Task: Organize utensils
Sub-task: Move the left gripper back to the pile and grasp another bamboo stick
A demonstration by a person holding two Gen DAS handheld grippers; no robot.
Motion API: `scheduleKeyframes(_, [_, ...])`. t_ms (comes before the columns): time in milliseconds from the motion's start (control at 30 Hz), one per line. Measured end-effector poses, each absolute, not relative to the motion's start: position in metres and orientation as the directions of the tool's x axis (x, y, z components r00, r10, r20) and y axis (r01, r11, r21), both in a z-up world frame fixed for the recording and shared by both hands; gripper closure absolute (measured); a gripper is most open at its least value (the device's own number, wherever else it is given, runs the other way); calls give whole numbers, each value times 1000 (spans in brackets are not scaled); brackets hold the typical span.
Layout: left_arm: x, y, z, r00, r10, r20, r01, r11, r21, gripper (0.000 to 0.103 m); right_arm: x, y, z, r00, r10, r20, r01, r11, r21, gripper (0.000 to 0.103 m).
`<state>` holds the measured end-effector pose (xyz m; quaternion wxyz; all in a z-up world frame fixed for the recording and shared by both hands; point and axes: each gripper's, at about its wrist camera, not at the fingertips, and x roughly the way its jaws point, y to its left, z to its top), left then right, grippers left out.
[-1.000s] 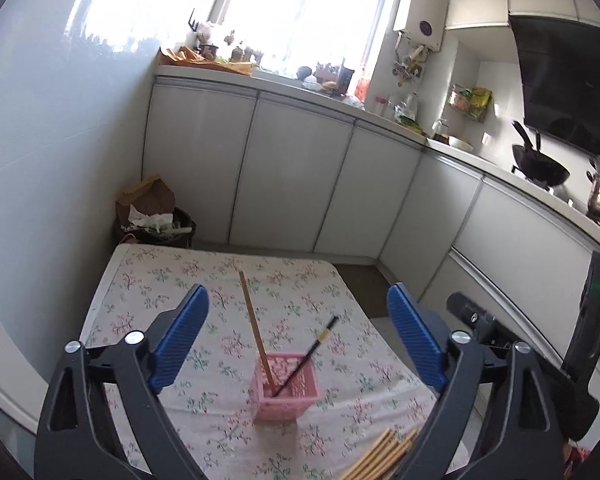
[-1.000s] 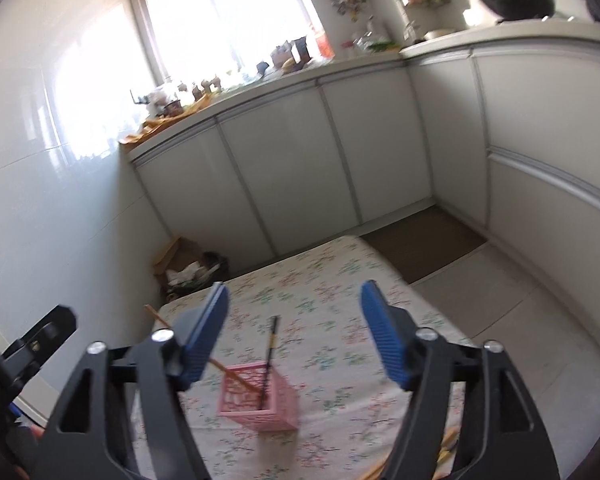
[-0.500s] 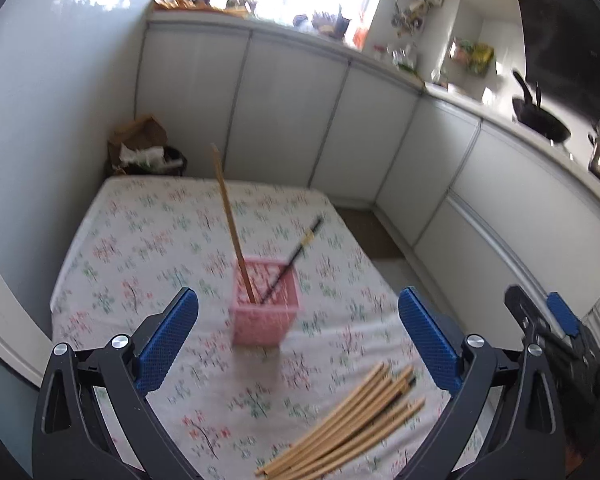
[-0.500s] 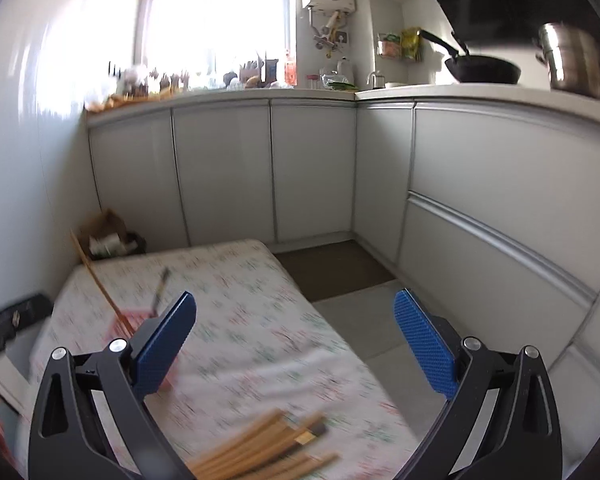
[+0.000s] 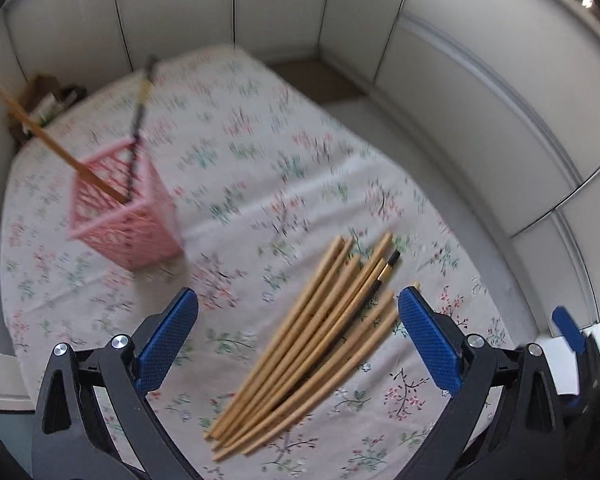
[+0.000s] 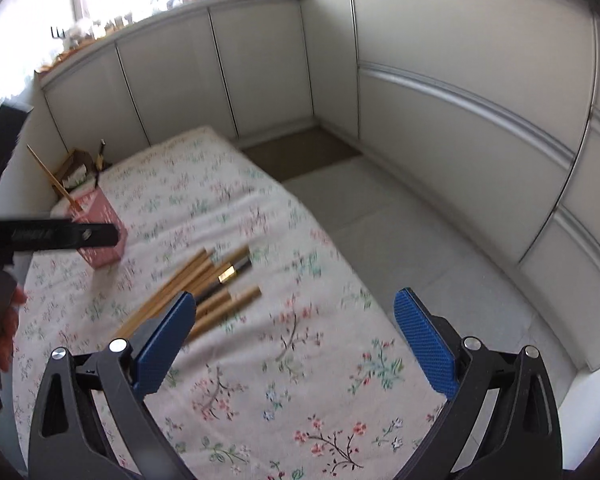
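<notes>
Wooden chopsticks (image 5: 308, 344) lie bundled between our left gripper (image 5: 297, 338)'s wide, empty jaws; closing risks grabbing several, or scattering them.

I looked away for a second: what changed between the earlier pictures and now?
Both grippers tipped down toward the table; the left gripper now frames the chopstick pile, the right gripper sits beside it. Nothing grasped. The pink basket keeps its two sticks, and the pile lies unmoved.

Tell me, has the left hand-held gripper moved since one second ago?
Yes. The left hand-held gripper tipped down toward the chopstick pile; the cabinets slid up the left wrist view.
</notes>
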<state>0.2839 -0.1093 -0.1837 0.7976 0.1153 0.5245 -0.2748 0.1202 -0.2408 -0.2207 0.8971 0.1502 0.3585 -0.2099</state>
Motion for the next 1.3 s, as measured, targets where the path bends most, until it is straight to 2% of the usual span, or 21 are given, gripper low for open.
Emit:
scheduleKeyframes(133, [301,-145,-211,202,-190,-961,584,811,-38,7,125,-234,-223,666,-239,-707,443,889,116,6])
scheduleKeyframes(367, [326,-187,-241,243,-5,-970,639,753,156,8,129,-246,-226,667,-168,-726,439,876,200,6])
scheduleKeyframes(633, [349,-186,-262,224,62,-973,643,740,195,16,130,-256,-226,666,-133,-734,454,852,259,6])
scheduleKeyframes(800, [355,-185,-267,210,45,-977,649,741,173,16,131,-255,-226,660,-120,-742,454,850,267,6])
scheduleKeyframes(933, [356,-186,-263,209,16,-978,663,733,154,22,132,-255,-225,666,-128,-735,455,851,264,6])
scheduleKeyframes(1100, [356,-190,-271,150,5,-989,686,720,108,52,133,-256,-226,661,-116,-742,455,848,273,6])
scheduleKeyframes(1200, [359,-186,-272,78,-50,-996,697,717,18,77,133,-256,-225,660,-121,-742,457,848,268,6])
scheduleKeyframes(1267, [352,-187,-271,73,-46,-996,717,696,20,88,134,-257,-226,656,-110,-747,457,845,276,6])
scheduleKeyframes(1300, [352,-186,-271,69,-50,-996,718,696,14,89,135,-257,-226,655,-104,-749,456,844,282,6])
